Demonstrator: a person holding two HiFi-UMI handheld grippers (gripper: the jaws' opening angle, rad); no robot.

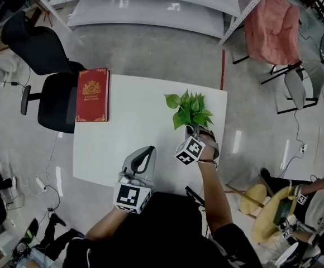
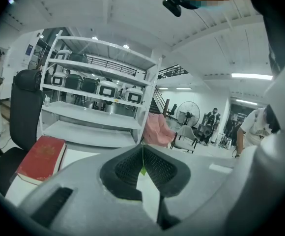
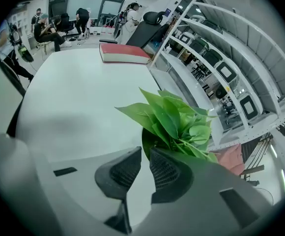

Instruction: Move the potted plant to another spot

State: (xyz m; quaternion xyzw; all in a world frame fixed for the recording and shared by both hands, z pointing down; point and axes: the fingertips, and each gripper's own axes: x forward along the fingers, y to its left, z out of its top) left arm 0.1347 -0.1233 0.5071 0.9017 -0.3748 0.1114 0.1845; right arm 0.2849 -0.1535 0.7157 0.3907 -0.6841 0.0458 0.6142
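While the left gripper [image 1: 146, 152] hangs over the white table's [image 1: 123, 133] near edge with jaws closed on nothing, the right gripper [image 1: 195, 132] has its jaws drawn narrow, seemingly pinching the potted plant [image 1: 190, 109] low down, near the far right corner. Lifting, carrying and setting down look undone.

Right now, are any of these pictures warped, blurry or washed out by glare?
Head view: sharp, evenly lit, with bright glare streaks on the floor beside the table. Left gripper view: heavy fisheye bends the shelves, corners go dark. Right gripper view: same bending; the plant is crisp, the near jaws soft.
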